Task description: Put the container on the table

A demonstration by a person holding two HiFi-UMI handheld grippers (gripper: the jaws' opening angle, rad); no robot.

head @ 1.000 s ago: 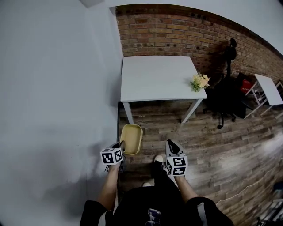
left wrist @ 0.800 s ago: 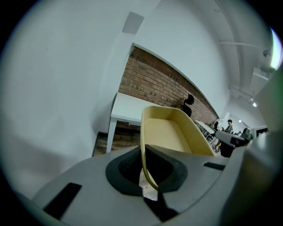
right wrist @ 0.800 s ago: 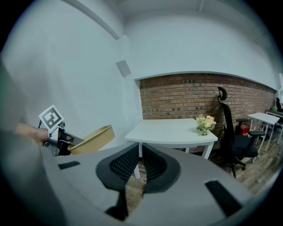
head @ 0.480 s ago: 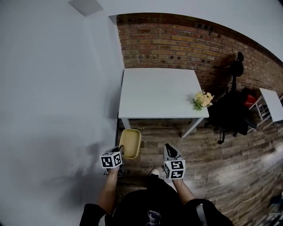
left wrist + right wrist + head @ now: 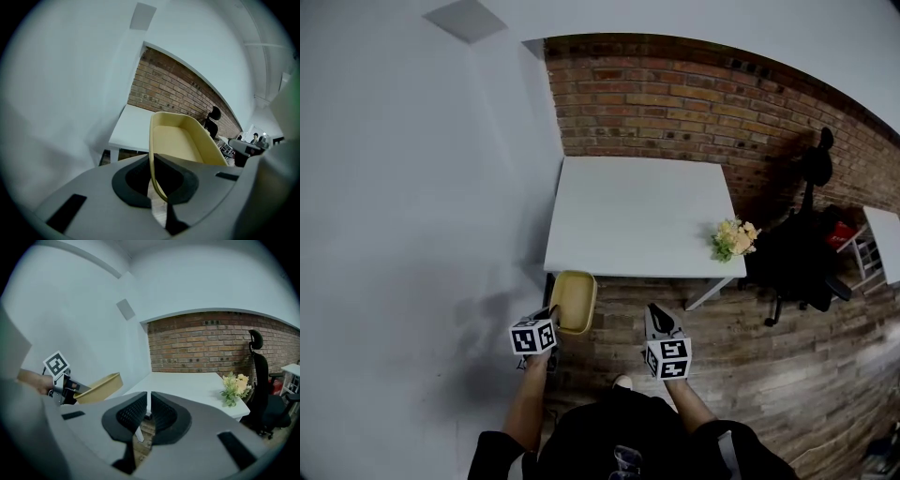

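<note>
The pale yellow container (image 5: pixel 573 302) hangs in the air just short of the white table's (image 5: pixel 637 216) near left corner, above the wooden floor. My left gripper (image 5: pixel 550 316) is shut on its near rim. In the left gripper view the thin rim of the container (image 5: pixel 183 140) runs between the jaws, and the table (image 5: pixel 127 129) lies beyond it. My right gripper (image 5: pixel 657 316) is to the right of the container, apart from it. In the right gripper view its jaws stand together with nothing between them, and the container (image 5: pixel 98 387) shows at the left.
A small bunch of yellow flowers (image 5: pixel 733 239) stands at the table's near right corner. A black office chair (image 5: pixel 802 253) is to the right of the table. A brick wall (image 5: pixel 675 103) runs behind it and a white wall (image 5: pixel 412 234) along the left.
The table has come nearer and now sits lower and larger in the head view. Both grippers keep their places, and the left one still holds the container.
</note>
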